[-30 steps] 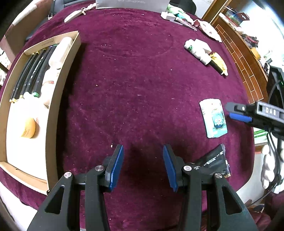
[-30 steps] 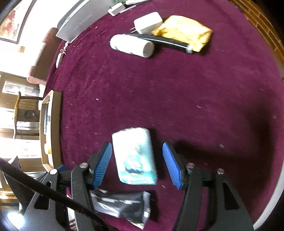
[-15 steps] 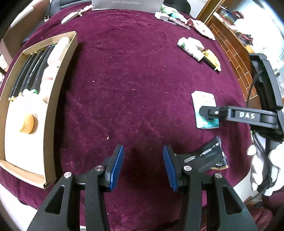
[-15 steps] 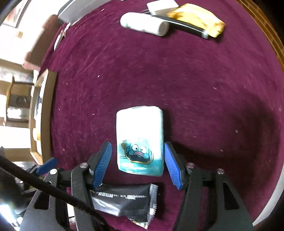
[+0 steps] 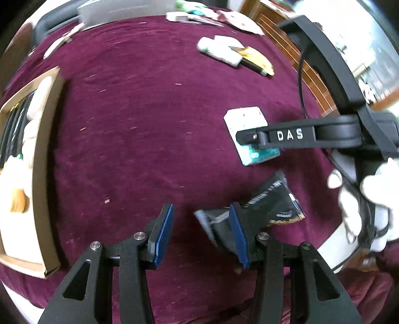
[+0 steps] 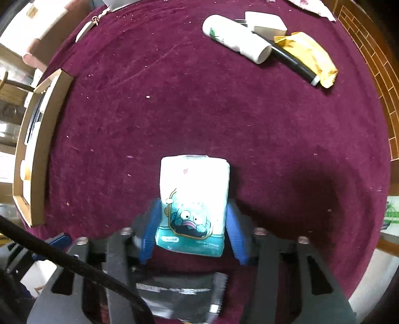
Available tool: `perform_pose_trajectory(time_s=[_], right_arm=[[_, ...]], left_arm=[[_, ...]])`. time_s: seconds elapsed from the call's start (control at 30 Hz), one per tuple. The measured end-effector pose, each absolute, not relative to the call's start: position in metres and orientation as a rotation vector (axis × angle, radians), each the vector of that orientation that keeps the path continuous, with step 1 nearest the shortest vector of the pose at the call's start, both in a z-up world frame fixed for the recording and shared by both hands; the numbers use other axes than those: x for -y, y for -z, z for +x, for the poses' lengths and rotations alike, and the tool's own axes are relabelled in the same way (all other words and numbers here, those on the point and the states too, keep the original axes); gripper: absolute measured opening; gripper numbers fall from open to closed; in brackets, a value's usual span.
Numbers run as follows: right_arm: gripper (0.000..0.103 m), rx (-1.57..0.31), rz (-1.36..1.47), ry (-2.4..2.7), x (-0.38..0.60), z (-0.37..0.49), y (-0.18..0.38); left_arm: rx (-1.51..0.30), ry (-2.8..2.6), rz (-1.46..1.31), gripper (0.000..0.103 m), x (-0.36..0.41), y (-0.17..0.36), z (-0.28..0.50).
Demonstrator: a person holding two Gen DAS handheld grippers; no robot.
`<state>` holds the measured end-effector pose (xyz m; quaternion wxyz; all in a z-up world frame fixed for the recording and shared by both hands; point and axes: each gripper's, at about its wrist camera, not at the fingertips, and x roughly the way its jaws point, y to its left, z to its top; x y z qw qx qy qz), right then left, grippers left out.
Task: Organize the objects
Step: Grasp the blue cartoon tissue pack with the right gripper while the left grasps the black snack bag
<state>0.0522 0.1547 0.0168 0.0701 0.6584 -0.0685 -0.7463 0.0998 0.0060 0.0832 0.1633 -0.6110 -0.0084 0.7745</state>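
1. Left wrist view: the left gripper [image 5: 200, 230] hangs over the maroon cloth [image 5: 149, 129] with its blue pads apart and nothing pressed between them. A black snack packet [image 5: 271, 206] lies partly hidden behind the right-hand pad; its print is too smeared to read.
2. At the left edge a shallow cardboard tray [image 5: 41, 159] is cut off by the frame. Inside it I can make out dark pens, pale tubes and something orange, all blurred.
3. The right gripper's finger, marked "DAS" [image 5: 289, 135], crosses the tissue pack [image 5: 250, 135] and covers its middle. A white-gloved hand [image 5: 369, 206] grips the handle at the right edge.
4. Right wrist view: the right gripper [image 6: 192, 231] straddles the near end of the tissue pack [image 6: 193, 204]. Its jaws have just been closing with the pack between them; motion blur on the pads leaves me unable to tell whether they press on it. The pack shows a cartoon fish; its small print is unreadable.
5. Farther off lie a white bottle [image 6: 237, 38], a white charger [image 6: 265, 23], a black tube [image 6: 294, 64] and a yellow packet [image 6: 309, 56], bunched together. The black packet [image 6: 179, 294] is half hidden under the gripper.
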Motion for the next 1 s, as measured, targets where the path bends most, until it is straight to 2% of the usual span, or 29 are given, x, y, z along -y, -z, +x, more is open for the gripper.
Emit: perform_pose_trajectory(time_s=[0.17, 0.27, 0.3, 0.53, 0.83, 1.0], right_arm=[[0.048, 0.249, 2.031, 2.311, -0.199, 0.066, -0.017], [0.048, 0.316, 2.056, 2.321, -0.225, 0.079, -0.014], [0.048, 0.339, 2.053, 2.323, -0.231, 0.084, -0.014], [0.049, 0.346, 2.031, 2.344, -0.237, 0.092, -0.016], [0.052, 0.343, 2.024, 2.338, -0.228, 0.092, -0.014], [0.061, 0.32, 2.02, 2.336, -0.226, 0.093, -0.014]], left_arm=[[-0.134, -2.134, -1.652, 0.04, -0.043, -0.083, 0.102], [-0.221, -2.102, -1.601, 0.051, -0.065, -0.082, 0.103], [-0.243, -2.096, -1.588, 0.051, -0.071, -0.08, 0.103], [-0.272, -2.01, -1.493, 0.051, -0.092, -0.089, 0.115], [-0.721, -1.927, -1.483, 0.052, -0.129, -0.051, 0.14], [-0.635, -1.957, -1.514, 0.059, -0.126, -0.046, 0.131]])
